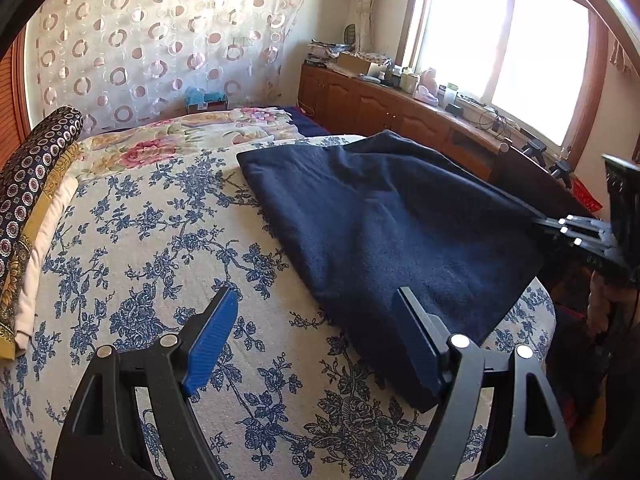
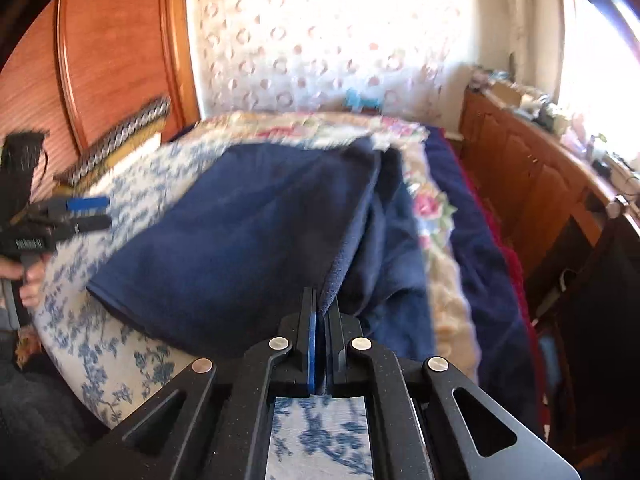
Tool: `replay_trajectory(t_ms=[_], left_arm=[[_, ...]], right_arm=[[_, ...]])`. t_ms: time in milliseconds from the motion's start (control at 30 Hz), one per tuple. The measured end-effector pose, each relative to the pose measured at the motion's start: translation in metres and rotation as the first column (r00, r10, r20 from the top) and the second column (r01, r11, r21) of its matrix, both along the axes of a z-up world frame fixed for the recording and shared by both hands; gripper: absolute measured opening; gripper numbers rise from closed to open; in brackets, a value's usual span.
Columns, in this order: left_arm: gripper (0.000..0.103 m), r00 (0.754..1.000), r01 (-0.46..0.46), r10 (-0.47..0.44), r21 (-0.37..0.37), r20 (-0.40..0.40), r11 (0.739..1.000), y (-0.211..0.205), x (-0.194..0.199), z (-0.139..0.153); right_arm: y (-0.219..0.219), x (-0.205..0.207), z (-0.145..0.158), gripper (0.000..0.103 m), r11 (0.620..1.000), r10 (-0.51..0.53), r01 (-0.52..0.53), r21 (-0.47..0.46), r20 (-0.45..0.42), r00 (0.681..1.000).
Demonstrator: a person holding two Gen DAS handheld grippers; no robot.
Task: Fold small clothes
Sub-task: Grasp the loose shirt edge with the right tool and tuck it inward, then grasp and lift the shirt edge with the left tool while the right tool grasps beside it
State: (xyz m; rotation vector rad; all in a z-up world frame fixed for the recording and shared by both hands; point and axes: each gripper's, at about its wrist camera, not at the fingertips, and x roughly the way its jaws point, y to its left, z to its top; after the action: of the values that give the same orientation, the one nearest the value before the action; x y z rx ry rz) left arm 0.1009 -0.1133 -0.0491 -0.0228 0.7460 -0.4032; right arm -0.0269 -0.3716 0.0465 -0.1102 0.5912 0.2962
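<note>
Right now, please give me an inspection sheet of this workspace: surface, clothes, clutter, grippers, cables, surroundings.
Surface: bed cover with blue flower print, lying smooth.
Job's things: dark blue cloth spread on the cover; one edge lifted.
Clutter: folded patterned fabrics stacked at the bed's side.
Grippers: left gripper open, above the cloth's near edge, holding nothing; right gripper shut on the cloth's edge.
Cables: some on the wooden cabinet under the window.
Surroundings: curtain with circles; boxes and small items on the cabinet top.
</note>
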Motion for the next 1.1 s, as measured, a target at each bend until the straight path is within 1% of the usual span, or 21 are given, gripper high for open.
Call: replay_trajectory(t_ms=[33,133,233,367,467,500,533,567,600,633,733,767,833,933,1100], left_arm=[[0.08,1.0,0.004,-0.004,0.001,-0.001,1.0,-0.001,0.0,-0.001],[0.08,1.0,0.006,-0.006,0.011,-0.008,1.0,-0.003,0.0,-0.003],[0.08,1.0,0.012,-0.012,0.007,-0.014,1.0,-0.004,0.001,-0.005],[0.08,0.999,0.028,-0.028,-0.003,-0.028,1.0,-0.007,0.001,-0.008],[0.08,0.998,0.036,-0.036,-0.012,-0.042,0.999,-0.008,0.001,-0.011],[0.08,0.998,0.038,-0.039,-0.011,-0.042,0.999,-0.009,0.001,-0.012],[0.08,0.998,0.042,-0.043,-0.01,-0.043,0.999,-0.011,0.0,-0.012],[0.08,0.998,0.046,-0.046,-0.012,-0.043,0.999,-0.012,-0.001,-0.012],[0.08,0.998,0.05,-0.05,-0.014,-0.042,0.999,-0.013,-0.002,-0.012],[0.08,0.998,0.054,-0.055,-0.016,-0.041,0.998,-0.015,-0.003,-0.011],[0.079,0.996,0.078,-0.079,-0.018,-0.043,0.997,-0.021,-0.006,-0.012],[0.078,0.995,0.088,-0.089,-0.024,-0.046,0.996,-0.023,-0.006,-0.012],[0.067,0.991,0.11,-0.113,-0.046,-0.065,0.993,-0.025,-0.007,-0.014],[0.057,0.985,0.138,-0.144,-0.067,-0.094,0.988,-0.031,-0.008,-0.019],[0.056,0.98,0.154,-0.161,-0.065,-0.121,0.986,-0.038,-0.011,-0.023]], right_arm=[[-0.007,-0.003,0.007,0.003,1.0,-0.012,0.011,0.006,0.015,1.0],[-0.019,-0.011,0.013,0.002,0.999,-0.042,0.042,0.007,0.035,0.999],[-0.023,-0.01,0.005,0.003,0.999,-0.045,0.045,0.013,-0.001,0.999],[-0.02,-0.004,-0.01,0.003,0.998,-0.062,0.062,-0.005,-0.053,0.997],[-0.02,0.0,-0.012,0.003,0.997,-0.081,0.082,0.009,-0.059,0.995],[-0.021,0.002,-0.01,0.007,0.996,-0.086,0.087,0.015,-0.06,0.994],[-0.021,0.003,-0.009,0.015,0.995,-0.099,0.1,0.016,-0.057,0.993],[-0.021,0.004,-0.008,0.02,0.993,-0.112,0.113,0.016,-0.051,0.992],[-0.023,0.008,-0.006,0.029,0.993,-0.119,0.12,0.018,-0.05,0.992],[-0.025,0.008,-0.006,0.034,0.992,-0.126,0.128,0.022,-0.051,0.991],[-0.022,0.009,-0.013,0.034,0.992,-0.125,0.126,0.024,-0.058,0.99],[-0.021,0.008,-0.014,0.034,0.992,-0.123,0.124,0.024,-0.058,0.991],[-0.021,0.008,-0.015,0.034,0.992,-0.119,0.121,0.024,-0.06,0.991],[-0.022,0.012,-0.018,0.034,0.992,-0.122,0.124,0.023,-0.063,0.991],[-0.029,0.015,-0.018,0.035,0.992,-0.121,0.123,0.03,-0.068,0.99]])
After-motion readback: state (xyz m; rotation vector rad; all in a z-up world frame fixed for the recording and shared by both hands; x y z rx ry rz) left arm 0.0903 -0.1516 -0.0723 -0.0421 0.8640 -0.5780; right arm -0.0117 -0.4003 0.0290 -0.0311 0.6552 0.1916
